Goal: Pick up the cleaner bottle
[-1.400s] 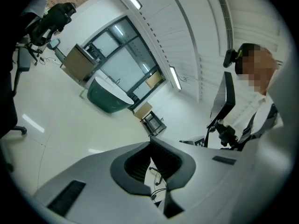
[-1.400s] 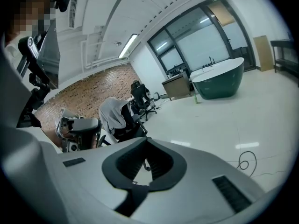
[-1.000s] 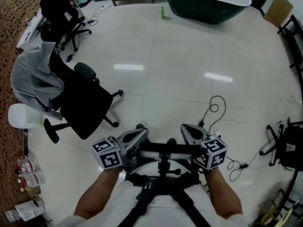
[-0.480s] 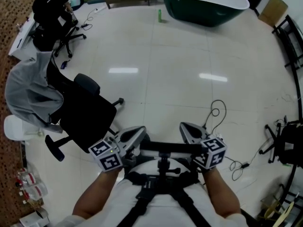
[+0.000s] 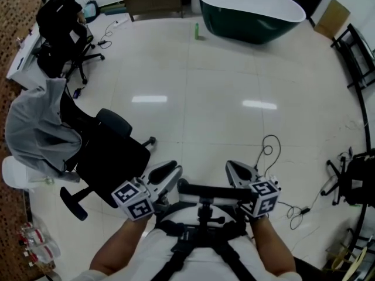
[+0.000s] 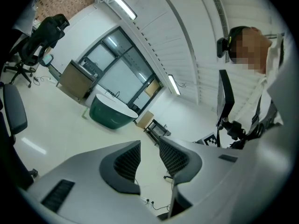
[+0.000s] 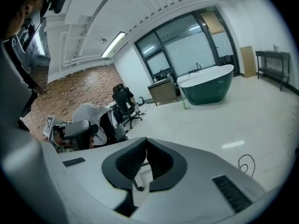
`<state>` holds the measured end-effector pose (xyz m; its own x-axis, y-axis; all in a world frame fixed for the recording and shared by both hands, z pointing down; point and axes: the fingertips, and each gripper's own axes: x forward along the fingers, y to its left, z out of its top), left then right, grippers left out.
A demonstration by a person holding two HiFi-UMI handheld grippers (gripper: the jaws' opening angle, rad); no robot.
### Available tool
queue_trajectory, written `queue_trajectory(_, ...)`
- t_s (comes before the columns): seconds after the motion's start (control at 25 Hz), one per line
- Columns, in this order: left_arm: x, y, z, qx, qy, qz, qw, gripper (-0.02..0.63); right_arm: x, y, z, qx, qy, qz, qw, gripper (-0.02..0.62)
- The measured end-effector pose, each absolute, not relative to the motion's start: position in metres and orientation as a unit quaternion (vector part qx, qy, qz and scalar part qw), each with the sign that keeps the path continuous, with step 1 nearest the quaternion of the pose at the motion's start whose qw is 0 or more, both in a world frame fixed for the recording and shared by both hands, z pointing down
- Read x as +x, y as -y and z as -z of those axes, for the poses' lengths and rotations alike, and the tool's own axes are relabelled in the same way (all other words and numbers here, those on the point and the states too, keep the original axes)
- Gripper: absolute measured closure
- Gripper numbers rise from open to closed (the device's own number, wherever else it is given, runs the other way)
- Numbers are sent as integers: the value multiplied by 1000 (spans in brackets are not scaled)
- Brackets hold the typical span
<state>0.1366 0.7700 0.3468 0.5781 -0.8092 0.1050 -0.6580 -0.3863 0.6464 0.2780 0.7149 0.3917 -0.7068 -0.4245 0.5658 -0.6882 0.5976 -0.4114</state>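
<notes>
1. Left side of the floor: we see a chair draped with a grey jacket (image 5: 32, 127). A black office chair (image 5: 114, 160) sits just beside it.
2. Left gripper (image 5: 167, 174) is low in the head view, close to our body. Its jaws have just been opening and now stand slightly apart. Nothing is between them, only floor and room show through the gap.
3. Cleaner bottle (image 5: 197, 31) is small and green, upright on the floor toward the far edge. It stands near the left end of the dark green bathtub (image 5: 252, 16) without touching it, and well apart from both grippers.
4. Right gripper (image 5: 237, 170) is level with the left one, with its jaws together and empty.
5. Right side: a looped cable (image 5: 266, 148) lies on the floor just beyond the right gripper. A black rack (image 5: 358, 51) stands at the right edge.
</notes>
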Motion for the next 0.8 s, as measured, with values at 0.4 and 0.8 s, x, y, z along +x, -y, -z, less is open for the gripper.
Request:
queue_trajectory(0.4,96,-757,-354,831,431,113,334,495,242,-698,-391,340,862,-315,207,548)
queue_trajectory(0.8,84,-711,-364,824,432,102,353,495,211,-638,-404,314,868,-319,215,548)
